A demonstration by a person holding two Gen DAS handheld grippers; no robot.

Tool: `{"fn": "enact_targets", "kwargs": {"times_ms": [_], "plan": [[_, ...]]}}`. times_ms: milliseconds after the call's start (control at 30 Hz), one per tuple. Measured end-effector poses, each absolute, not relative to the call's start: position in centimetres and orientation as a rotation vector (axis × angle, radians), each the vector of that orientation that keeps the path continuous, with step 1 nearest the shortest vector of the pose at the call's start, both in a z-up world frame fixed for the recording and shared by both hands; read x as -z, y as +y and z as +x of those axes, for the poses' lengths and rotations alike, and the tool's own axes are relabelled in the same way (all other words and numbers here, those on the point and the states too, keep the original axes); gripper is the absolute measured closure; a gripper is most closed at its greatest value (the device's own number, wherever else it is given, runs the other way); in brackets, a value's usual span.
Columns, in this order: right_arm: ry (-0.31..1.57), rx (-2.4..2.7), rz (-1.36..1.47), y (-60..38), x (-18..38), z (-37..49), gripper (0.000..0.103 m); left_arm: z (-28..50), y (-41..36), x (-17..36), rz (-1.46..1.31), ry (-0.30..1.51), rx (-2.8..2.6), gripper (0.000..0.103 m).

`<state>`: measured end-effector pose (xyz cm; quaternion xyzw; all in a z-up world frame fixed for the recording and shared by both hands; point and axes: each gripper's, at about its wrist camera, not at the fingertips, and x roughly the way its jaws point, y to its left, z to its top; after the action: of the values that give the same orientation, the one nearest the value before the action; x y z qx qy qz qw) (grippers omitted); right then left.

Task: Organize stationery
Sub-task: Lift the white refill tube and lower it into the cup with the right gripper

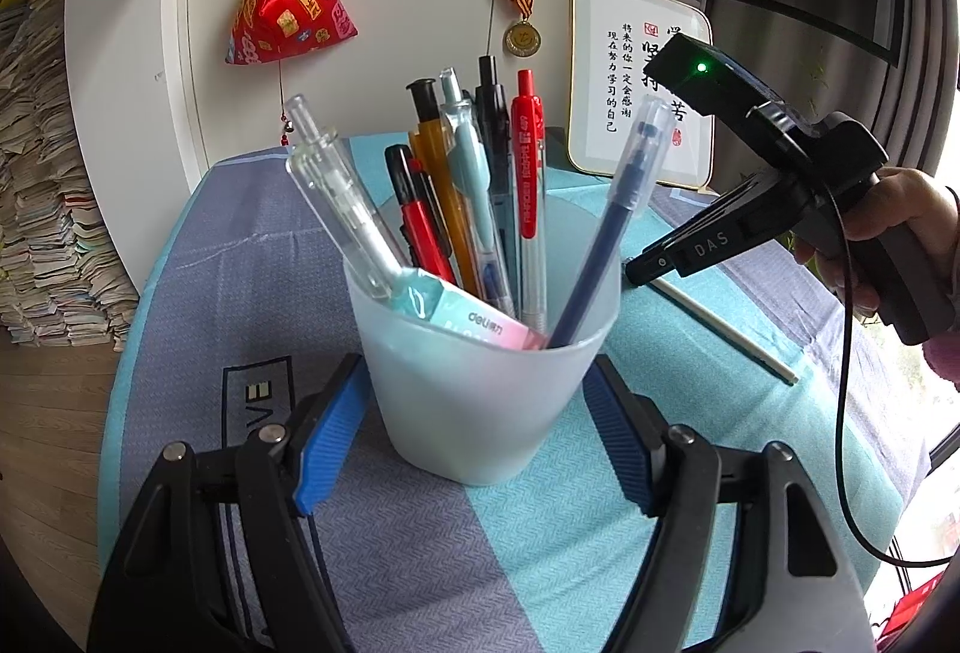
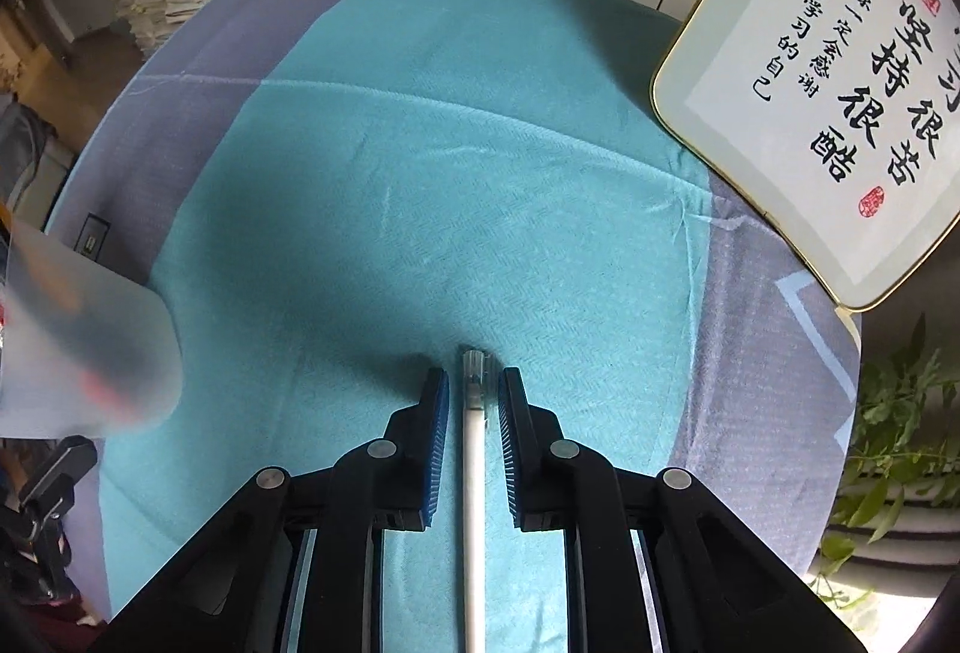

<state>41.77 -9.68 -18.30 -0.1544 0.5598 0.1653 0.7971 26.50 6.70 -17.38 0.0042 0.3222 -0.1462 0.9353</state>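
Ribbed blue tongs [image 1: 477,434] clamp frosted tapered cup [image 1: 483,389]; slim white pen [image 2: 473,503] lies between right tongs [image 2: 473,395].

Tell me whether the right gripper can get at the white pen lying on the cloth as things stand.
Probably yes. The right gripper is already down over the white pen, a pad on each side with small gaps, not yet pressing. Nothing lies between, and the cup in the left gripper stands clear to the side.

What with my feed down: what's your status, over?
Left gripper shut on cup. Right gripper open, straddling white pen on cloth. Nothing in the way.
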Motion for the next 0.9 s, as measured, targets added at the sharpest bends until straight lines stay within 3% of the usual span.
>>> {"fn": "enact_targets", "kwargs": {"times_ms": [300,900], "plan": [[1.166,-0.37,-0.269,-10.5,17.2,40.7,0.092,26.5,6.6,17.4,0.007,0.662,0.3,0.03],[0.632,-0.471,-0.143,-8.6,-2.7,28.5,0.092,27.0,6.6,17.6,-0.012,0.684,0.302,0.03]]}}
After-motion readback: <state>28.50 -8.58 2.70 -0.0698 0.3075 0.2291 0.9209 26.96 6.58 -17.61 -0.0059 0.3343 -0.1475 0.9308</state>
